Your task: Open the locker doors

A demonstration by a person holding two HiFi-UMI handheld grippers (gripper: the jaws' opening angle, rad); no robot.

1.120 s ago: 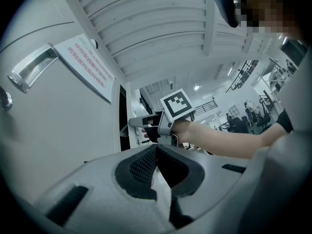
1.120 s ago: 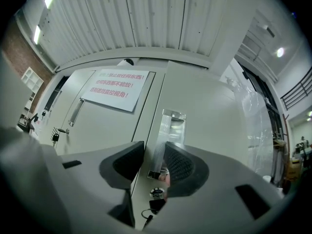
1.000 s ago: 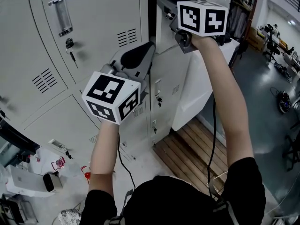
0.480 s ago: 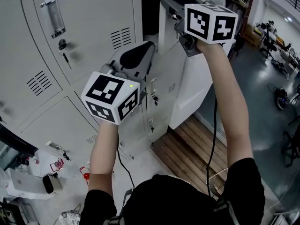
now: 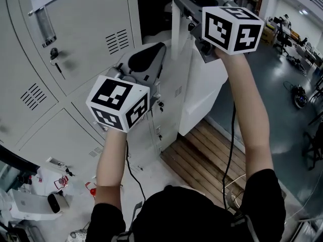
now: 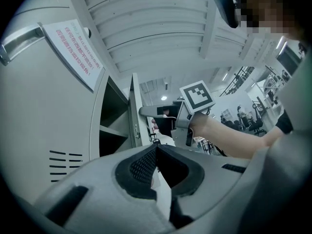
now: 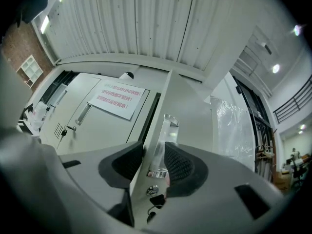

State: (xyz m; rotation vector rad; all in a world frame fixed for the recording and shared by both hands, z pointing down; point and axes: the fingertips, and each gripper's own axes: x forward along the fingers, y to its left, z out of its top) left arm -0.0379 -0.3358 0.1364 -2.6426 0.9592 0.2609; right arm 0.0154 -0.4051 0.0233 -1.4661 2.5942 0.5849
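Grey lockers [image 5: 75, 59] — right gripper [image 7: 153, 148] clamps open door [image 7: 192, 108] at its upright handle [image 7: 169, 126] — left gripper [image 6: 156, 149] closed

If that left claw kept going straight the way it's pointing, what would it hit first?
Probably the edge of the open grey metal locker door, about where the right gripper grips it. The left gripper, jaws shut and empty, aims that way; depth is hard to judge.

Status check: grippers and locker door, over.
Right gripper clamped on locker door edge by handle; door partly open. Left gripper shut, empty. Swing path looks clear.
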